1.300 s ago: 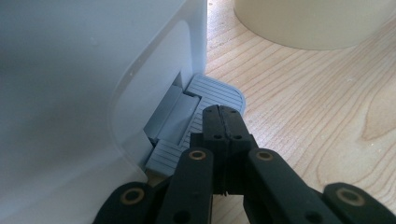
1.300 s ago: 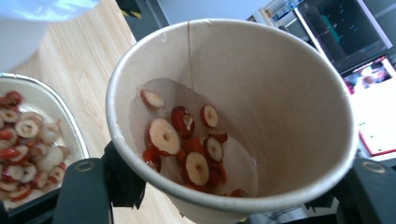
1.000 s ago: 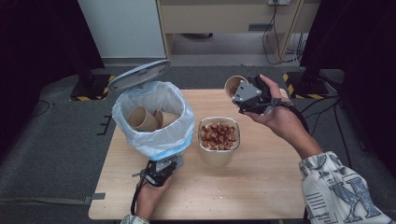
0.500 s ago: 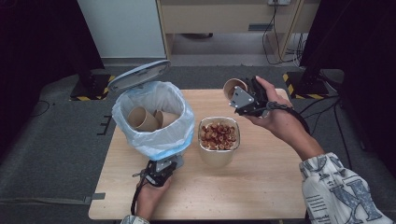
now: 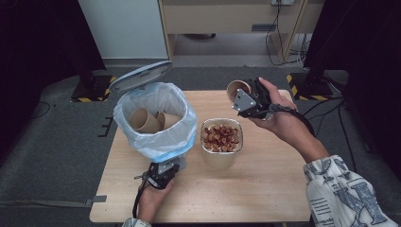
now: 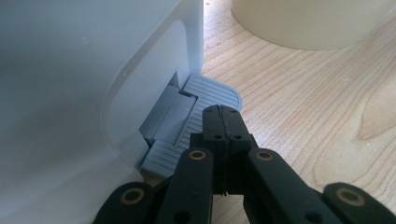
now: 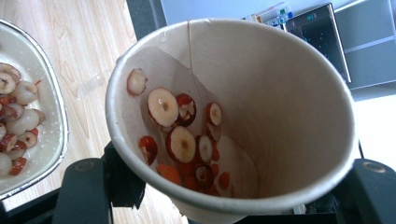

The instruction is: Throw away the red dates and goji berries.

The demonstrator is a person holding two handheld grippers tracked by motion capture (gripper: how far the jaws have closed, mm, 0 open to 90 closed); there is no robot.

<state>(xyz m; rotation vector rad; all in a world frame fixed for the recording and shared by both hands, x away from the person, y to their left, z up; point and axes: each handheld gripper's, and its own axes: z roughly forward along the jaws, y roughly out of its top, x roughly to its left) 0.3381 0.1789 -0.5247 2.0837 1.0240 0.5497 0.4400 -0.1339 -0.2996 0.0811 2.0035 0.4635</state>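
Note:
A brown paper cup [image 5: 235, 87] is tipped on its side over the far part of the table, and my right gripper [image 5: 243, 96] is shut on it. Seen along the right gripper [image 7: 229, 200], the cup [image 7: 261, 93] has wet red fruit slices [image 7: 180, 142] stuck inside. Below it stands a bowl [image 5: 222, 160] full of the same slices [image 5: 220, 136]. My left gripper [image 5: 165, 173] is shut, and its tip [image 6: 223, 113] rests on the grey pedal [image 6: 205, 95] of a white bin [image 5: 158, 144], whose lid [image 5: 138, 75] stands open.
The bin has a pale blue bag liner and holds two empty paper cups [image 5: 144, 120]. The bowl [image 7: 32, 154] lies just left of the held cup in the right gripper view. Bare wooden table [image 5: 265, 189] stretches toward the near right edge. Cables lie on the floor beyond.
The right hand has dropped slightly with the cup and turned it a little. The left gripper has stayed on the pedal and the lid has stayed up.

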